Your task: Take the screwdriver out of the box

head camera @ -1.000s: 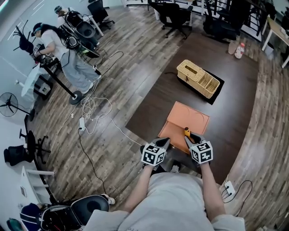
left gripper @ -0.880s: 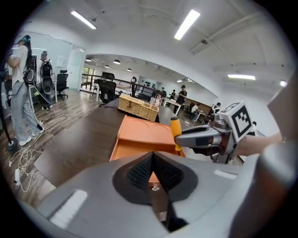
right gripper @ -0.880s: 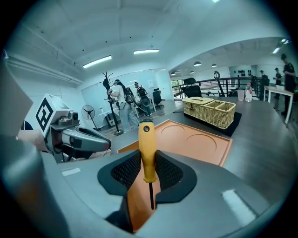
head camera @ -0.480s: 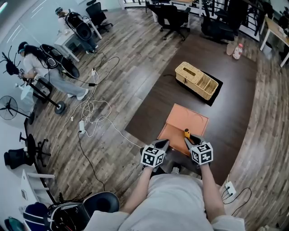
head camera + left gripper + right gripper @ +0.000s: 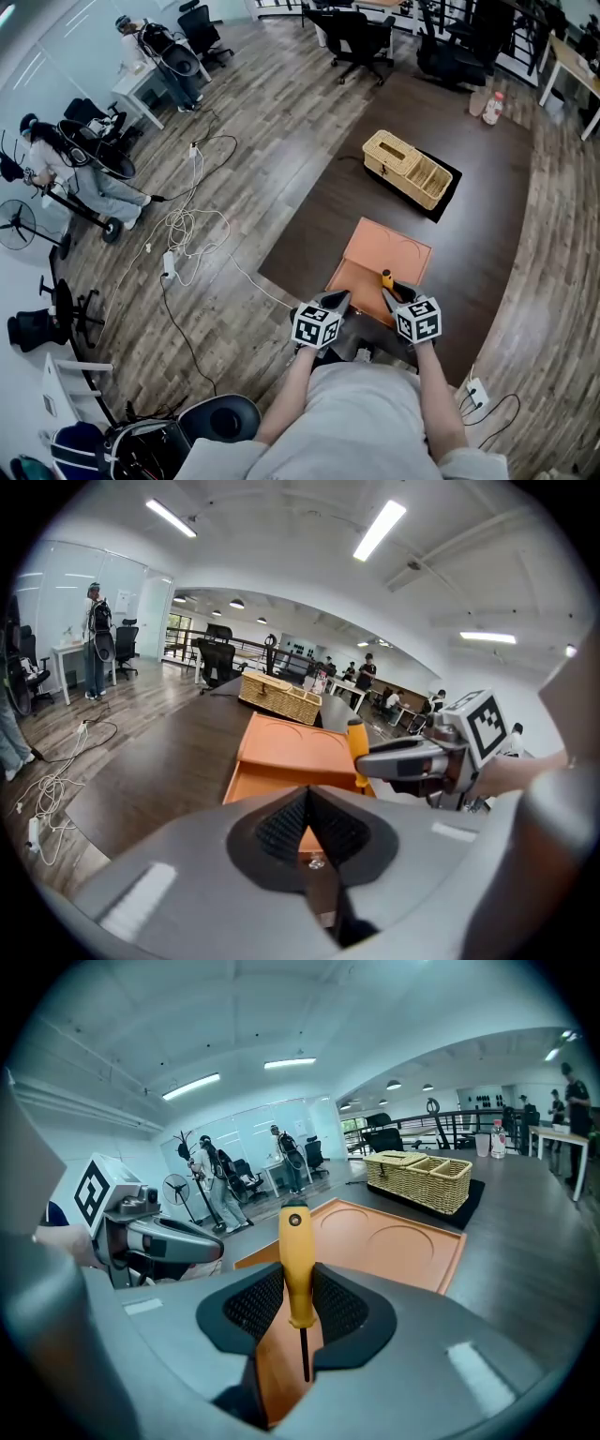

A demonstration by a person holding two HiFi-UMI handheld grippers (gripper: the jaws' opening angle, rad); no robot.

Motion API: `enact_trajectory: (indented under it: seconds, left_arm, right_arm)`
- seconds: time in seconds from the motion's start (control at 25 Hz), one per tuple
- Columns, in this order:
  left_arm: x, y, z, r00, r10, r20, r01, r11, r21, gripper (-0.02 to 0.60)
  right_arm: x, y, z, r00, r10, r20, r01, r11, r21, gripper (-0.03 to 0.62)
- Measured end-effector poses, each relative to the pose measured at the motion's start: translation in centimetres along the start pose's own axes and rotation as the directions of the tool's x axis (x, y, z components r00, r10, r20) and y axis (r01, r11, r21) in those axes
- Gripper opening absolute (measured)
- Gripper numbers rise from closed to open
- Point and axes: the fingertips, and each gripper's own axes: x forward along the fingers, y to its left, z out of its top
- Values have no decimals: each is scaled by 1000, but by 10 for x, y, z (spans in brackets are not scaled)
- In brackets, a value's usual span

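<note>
My right gripper [image 5: 298, 1302] is shut on a yellow-handled screwdriver [image 5: 295, 1260], held upright with its dark shaft pointing down between the pads. In the head view the handle [image 5: 386, 277] sticks up from the right gripper [image 5: 392, 289] over the near edge of the open orange box [image 5: 380, 253]. The left gripper [image 5: 309, 822] is shut with nothing between its pads. It hovers just left of the box's near corner, beside the right gripper [image 5: 375, 758]. The box's tray [image 5: 394, 1241] with round recesses lies beyond the screwdriver.
A wicker basket [image 5: 410, 165] sits on a black mat farther back on the dark brown table [image 5: 309, 225]. White cables [image 5: 187, 234] trail over the wooden floor to the left. A person with equipment [image 5: 56, 169] stands at the far left, and office chairs [image 5: 361, 33] stand at the back.
Both grippers and the screwdriver stay where they were. The person with the wheeled equipment at the far left has moved further left and down the picture.
</note>
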Motion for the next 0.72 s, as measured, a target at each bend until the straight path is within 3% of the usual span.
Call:
enact_trajectory:
  seconds: [0.72]
  left_arm:
    - [0, 1, 0, 1000, 3, 4, -3, 1000, -1, 54]
  right_arm:
    - [1, -2, -3, 1000, 0, -5, 0, 1000, 6, 98]
